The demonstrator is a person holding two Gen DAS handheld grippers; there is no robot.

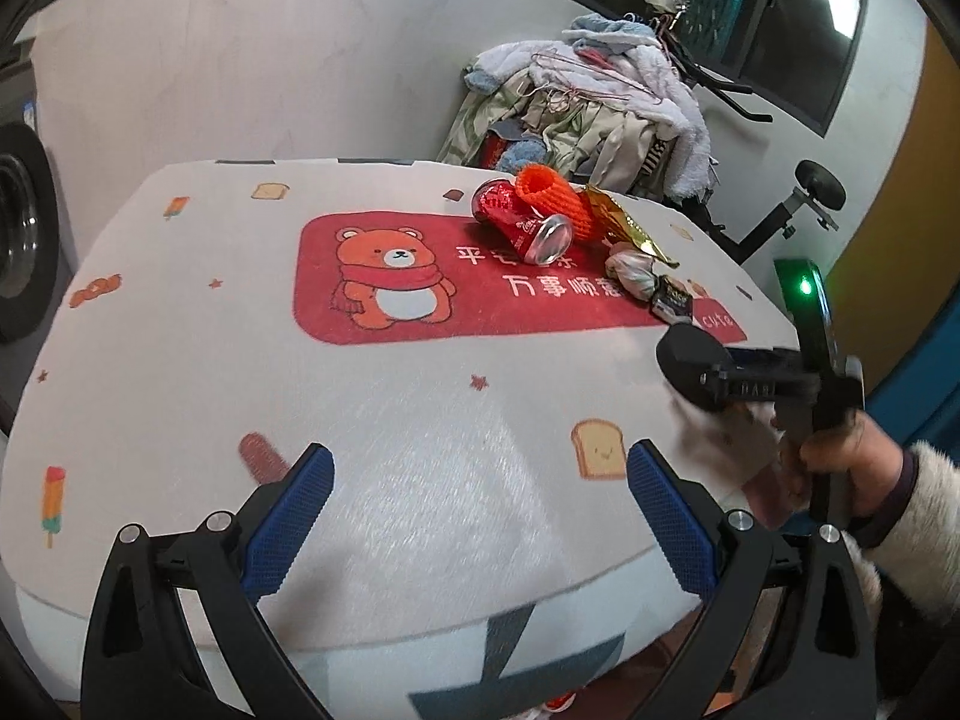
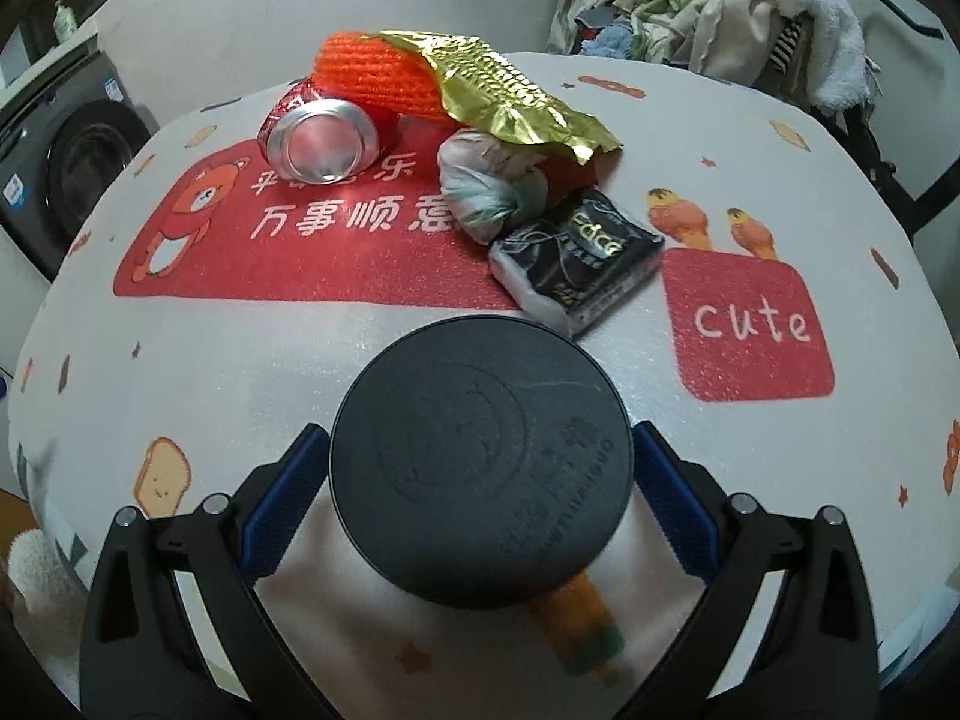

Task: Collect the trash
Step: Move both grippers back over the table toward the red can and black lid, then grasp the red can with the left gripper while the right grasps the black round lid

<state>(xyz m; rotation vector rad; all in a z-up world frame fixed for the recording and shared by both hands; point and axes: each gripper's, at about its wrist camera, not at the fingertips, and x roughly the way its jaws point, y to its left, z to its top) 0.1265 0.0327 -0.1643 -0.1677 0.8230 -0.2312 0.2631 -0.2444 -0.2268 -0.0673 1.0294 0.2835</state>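
The left gripper (image 1: pixel 480 516) hangs spread and empty over the near mat (image 1: pixel 372 420); trash sits far right. The right gripper (image 2: pixel 480 504) clamps a black round lid (image 2: pixel 480 456), perhaps a container. Next: approach the can (image 2: pixel 321 141) and wrappers (image 2: pixel 576 258).

This is a room in a home, used for laundry and odd storage. A front-loading washing machine (image 2: pixel 72 162) stands against the pale wall at the left, with a bottle (image 2: pixel 63 18) on top of it. Behind the desk (image 1: pixel 420 432) a heap of clothes and towels (image 1: pixel 600 102) is piled high, with wire hangers tangled in it. Beside the heap stands a piece of exercise equipment (image 1: pixel 792 204) with a padded black seat. A dark window (image 1: pixel 780 18) is set in the wall above. The desk is covered by a soft white cloth printed with a cartoon bear (image 1: pixel 390 276), toast slices, ice lollies and Chinese characters.
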